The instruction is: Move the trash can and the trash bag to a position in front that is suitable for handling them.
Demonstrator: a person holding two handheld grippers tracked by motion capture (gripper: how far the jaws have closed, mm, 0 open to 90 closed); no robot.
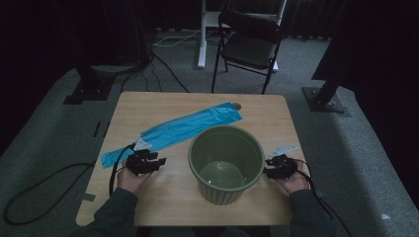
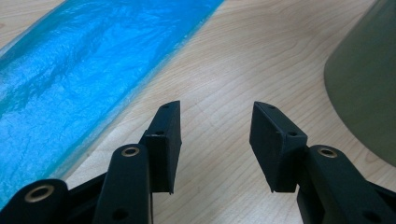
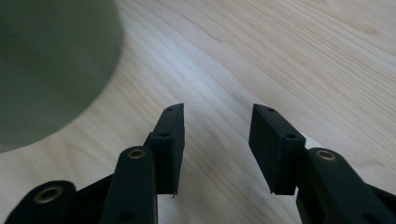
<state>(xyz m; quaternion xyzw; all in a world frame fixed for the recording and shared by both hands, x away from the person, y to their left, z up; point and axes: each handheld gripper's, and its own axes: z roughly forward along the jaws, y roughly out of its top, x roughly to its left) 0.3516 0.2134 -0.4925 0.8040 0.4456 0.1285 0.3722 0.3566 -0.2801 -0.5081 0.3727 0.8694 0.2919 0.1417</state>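
Note:
A green plastic bucket [image 1: 226, 163] stands upright in the middle of the wooden table [image 1: 168, 197], and its inside looks bare. A long blue plastic bag [image 1: 183, 129] lies flat behind and left of it. My left gripper [image 1: 159, 161] rests on the table left of the bucket, jaws open over bare wood, with the blue bag [image 2: 84, 65] to its left and the bucket wall [image 2: 369, 84] to its right. My right gripper [image 1: 267, 168] sits at the bucket's right side, also open, nothing between its jaws; the bucket [image 3: 46, 70] is at its left.
A black folding chair [image 1: 247, 44] and a white stand leg [image 1: 201, 34] are on the carpet beyond the table. Cables trail over the floor at left. A small pale plate [image 1: 282, 149] lies on the table just behind my right gripper.

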